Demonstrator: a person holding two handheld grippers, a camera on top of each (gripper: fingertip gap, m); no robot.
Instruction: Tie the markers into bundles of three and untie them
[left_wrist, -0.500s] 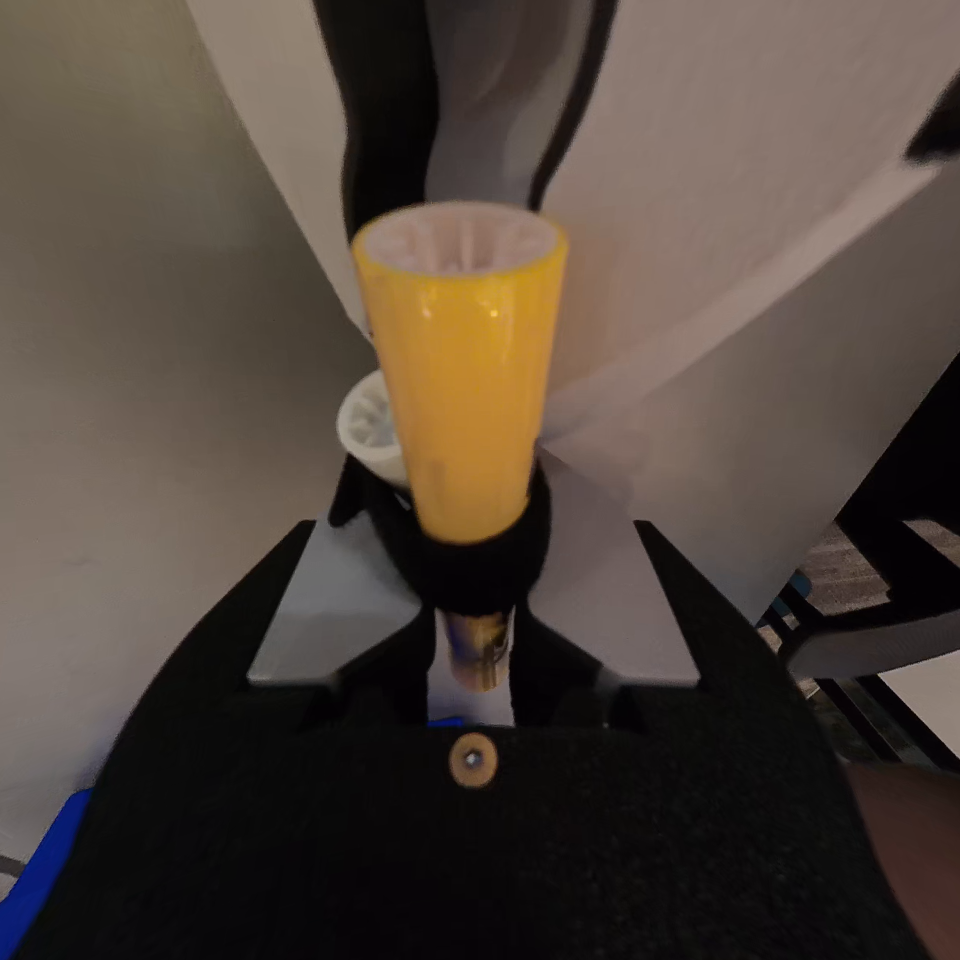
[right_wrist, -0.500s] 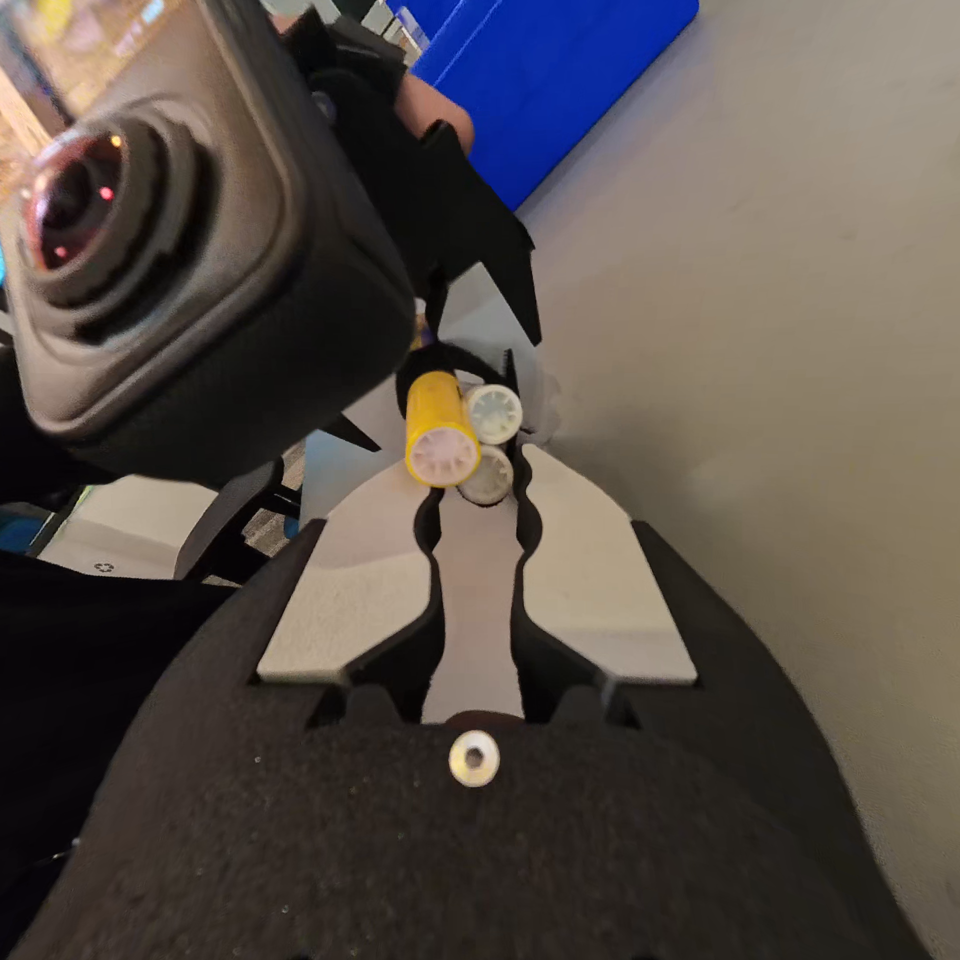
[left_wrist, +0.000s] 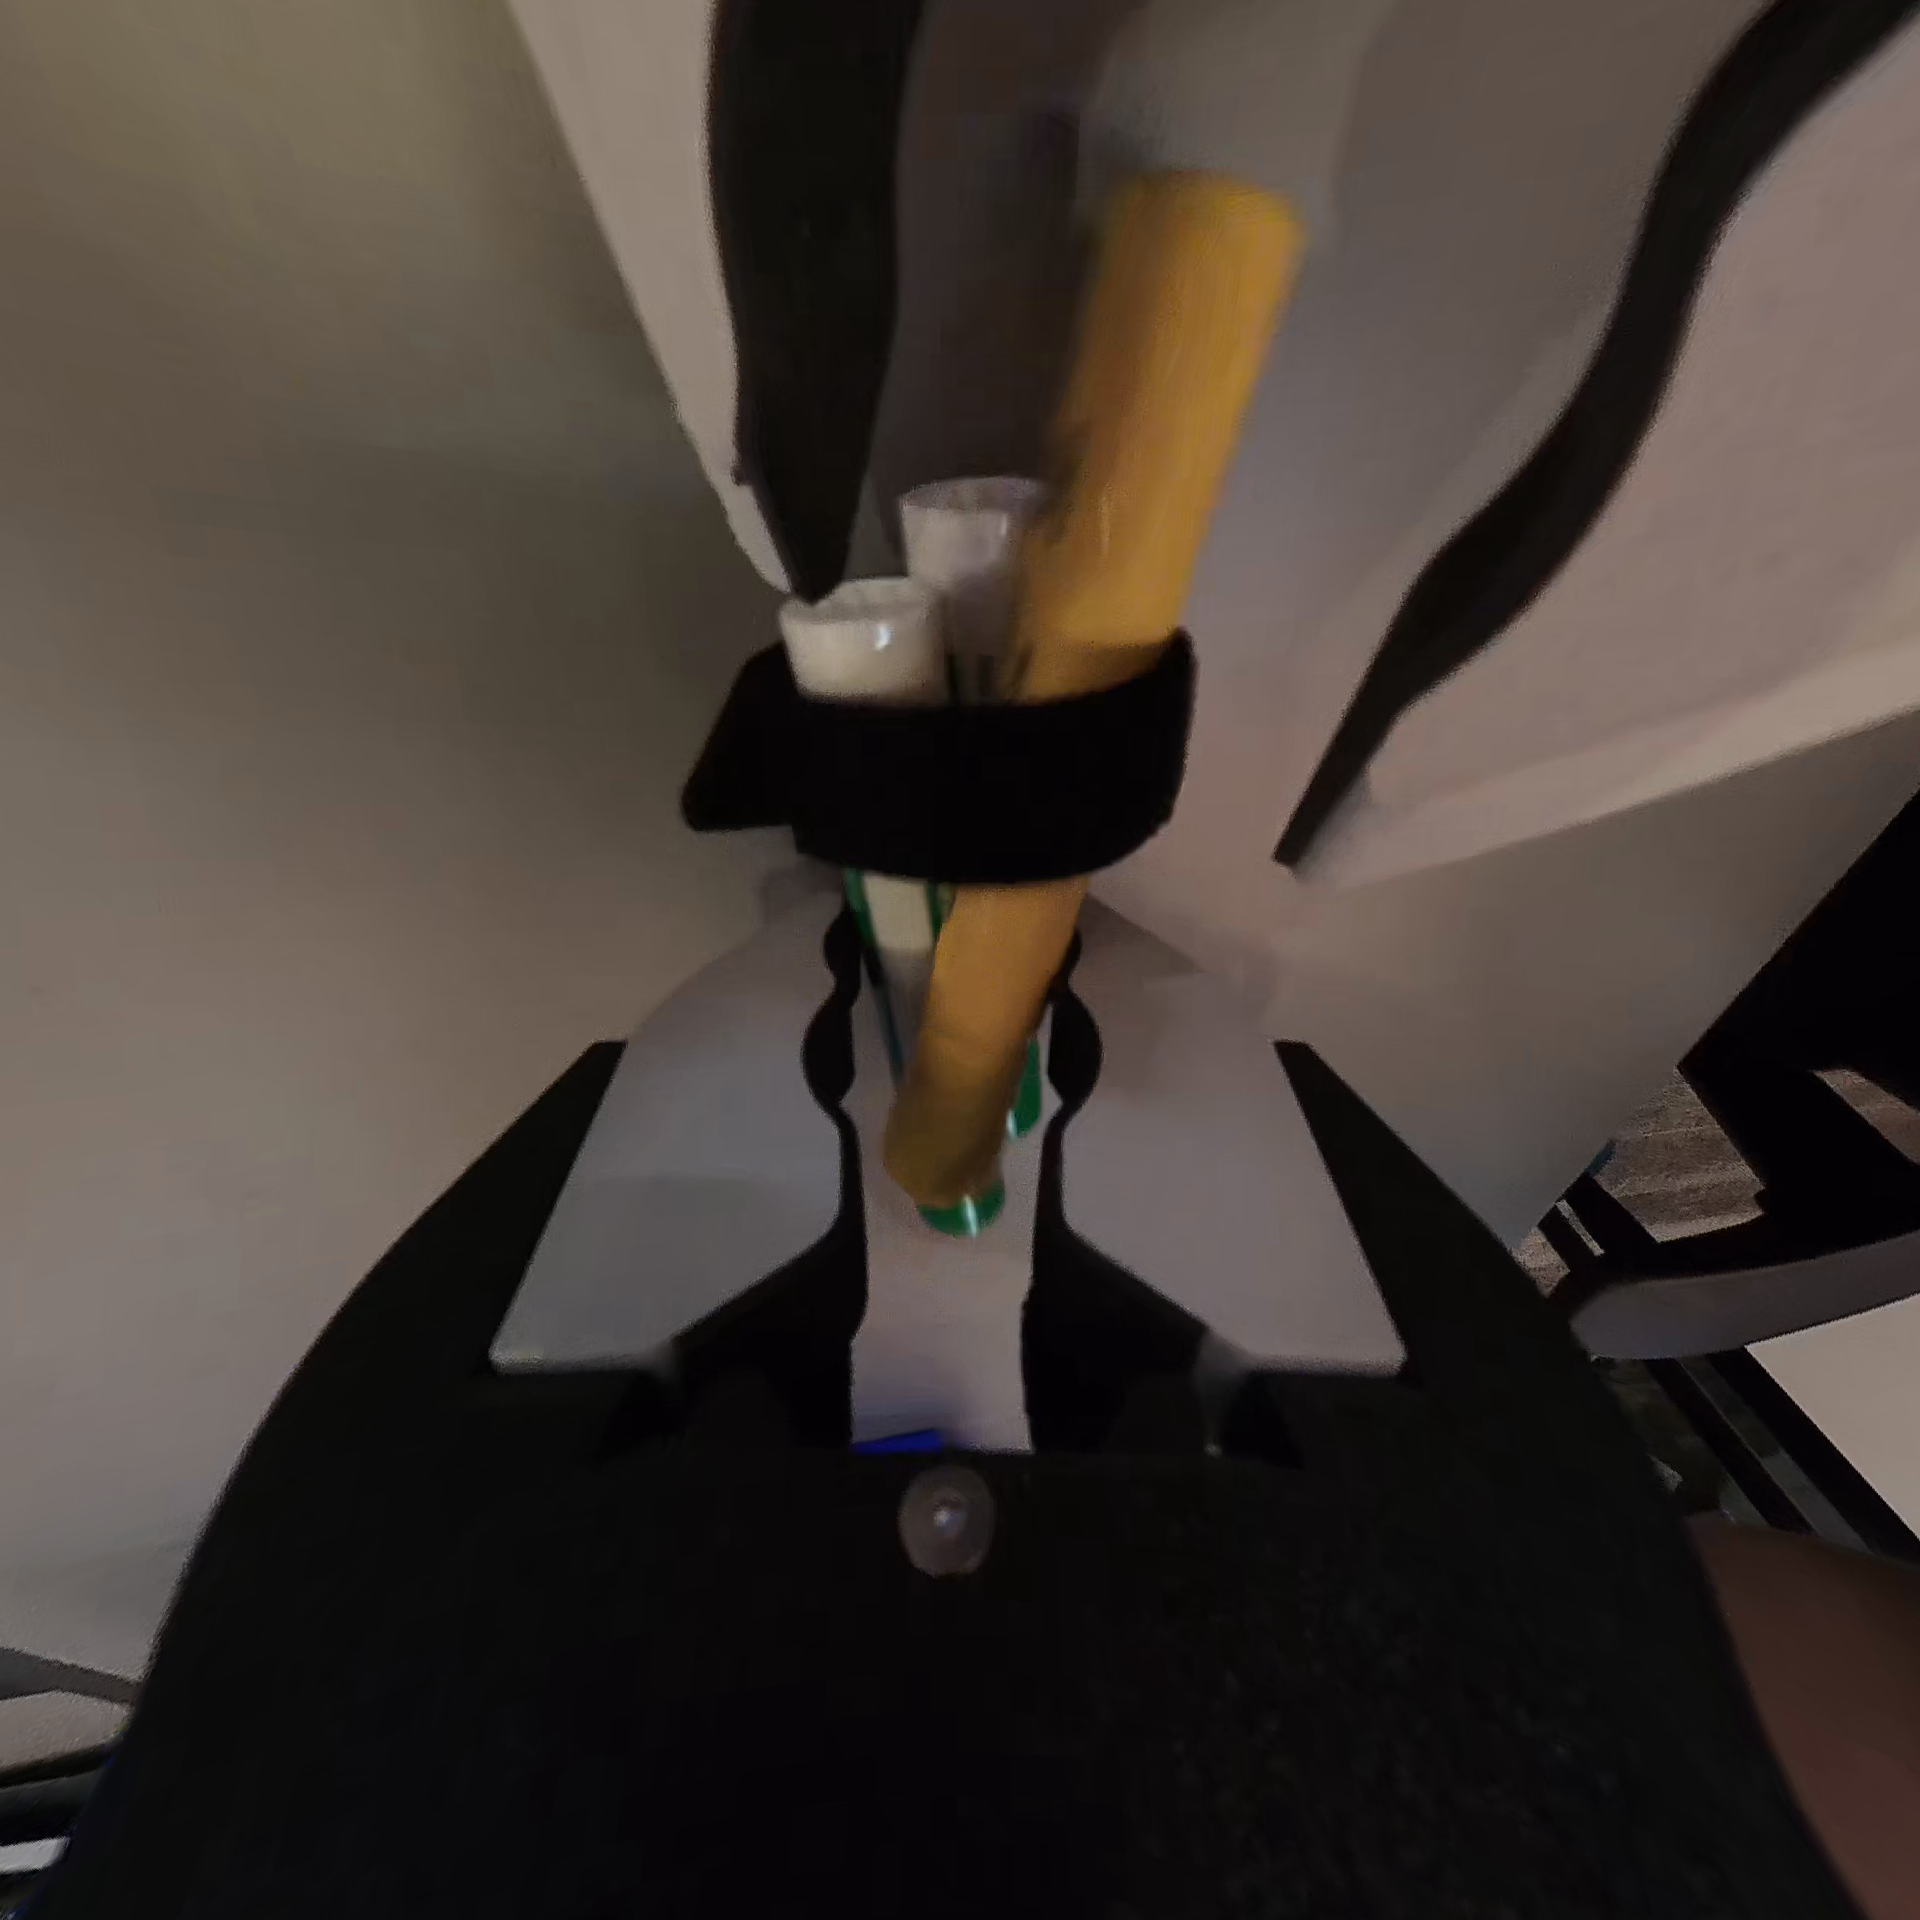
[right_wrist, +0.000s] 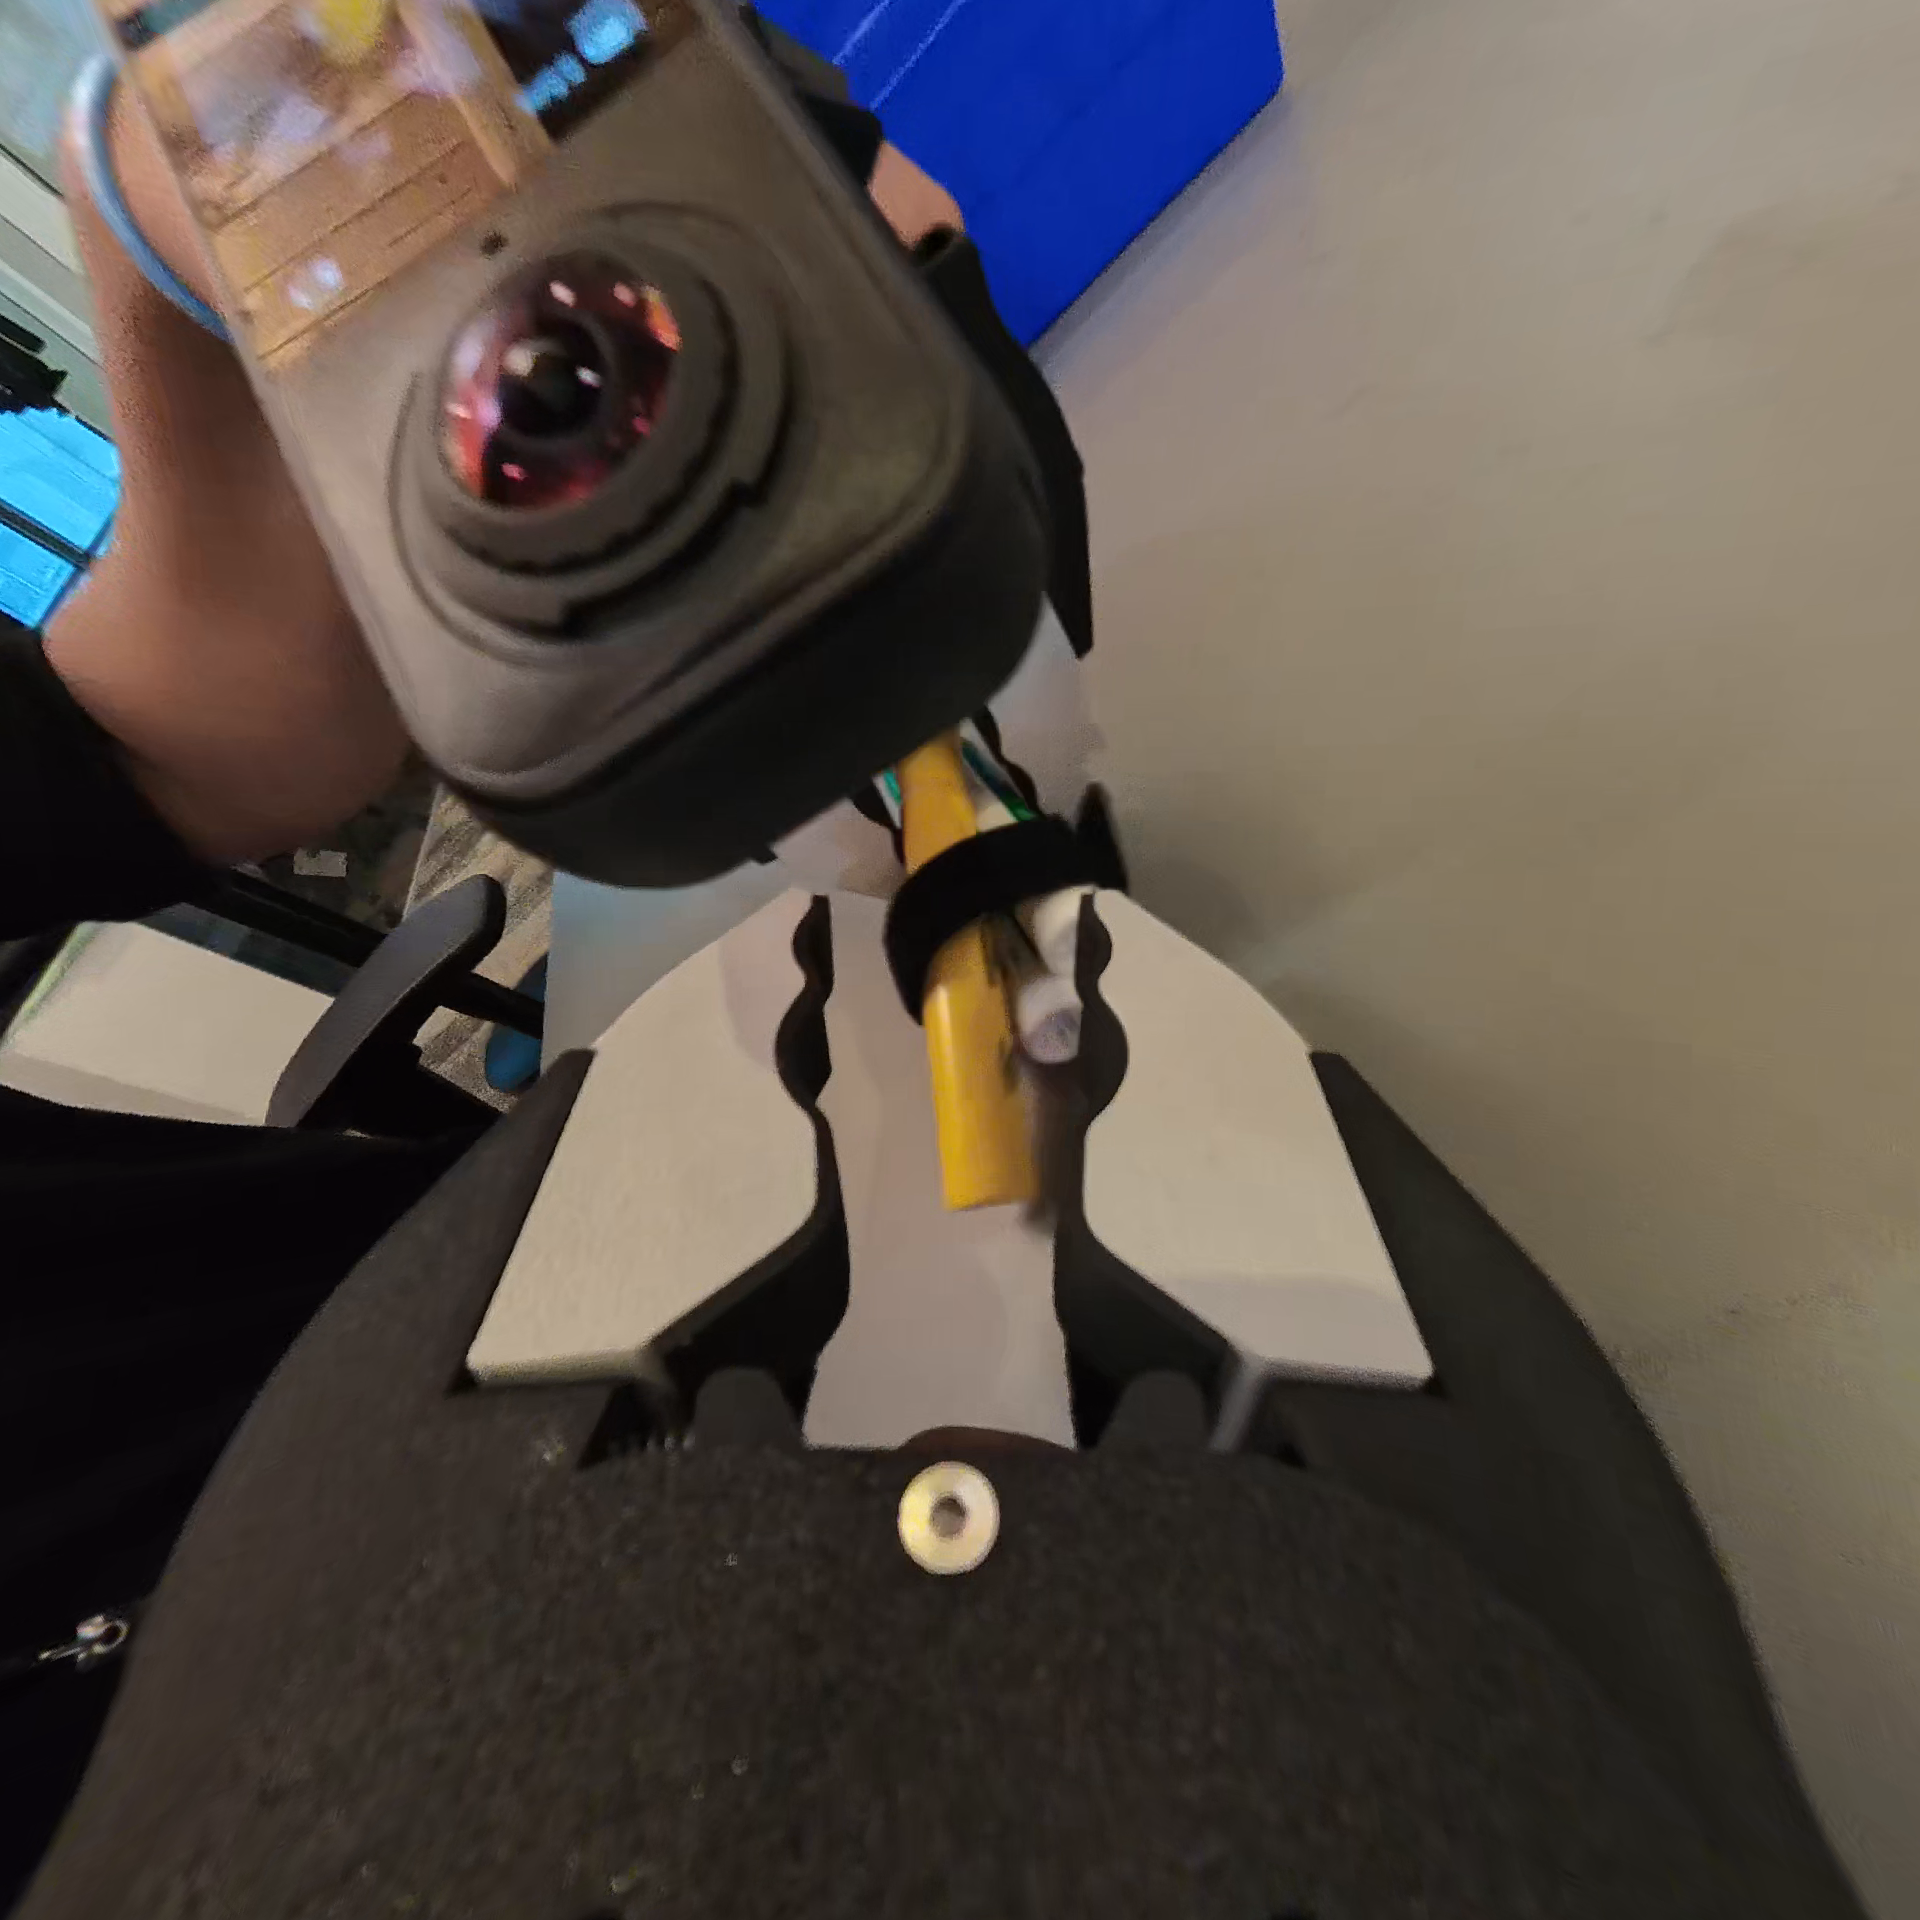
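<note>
Three markers are bound by a black strap (left_wrist: 935, 769): a yellow one (left_wrist: 1143, 436) and two white ones with green print (left_wrist: 857, 649). My left gripper (left_wrist: 951, 997) is shut on the bundle's lower ends, just below the strap. In the right wrist view the yellow marker (right_wrist: 971, 1081) and the white ones (right_wrist: 1049, 1029) stick out from the strap (right_wrist: 977, 873) into the gap of my right gripper (right_wrist: 951, 935). Its jaws stand apart, wider than the bundle. The right gripper's white fingers (left_wrist: 1558, 260) flank the bundle's top end in the left wrist view.
The left gripper's camera (right_wrist: 623, 468) and the hand holding it (right_wrist: 208, 623) fill the upper left of the right wrist view. A blue bin (right_wrist: 1039, 135) stands at the far edge of the grey tabletop (right_wrist: 1558, 727). An office chair (right_wrist: 395, 987) stands beside the table. My right fingertips sit around 8 cm from my left ones.
The right gripper's jaws have opened wider and now sit around the bundle's free end. The bundle has tilted, so the left view shows its side rather than the marker ends. The grippers are closer together.
</note>
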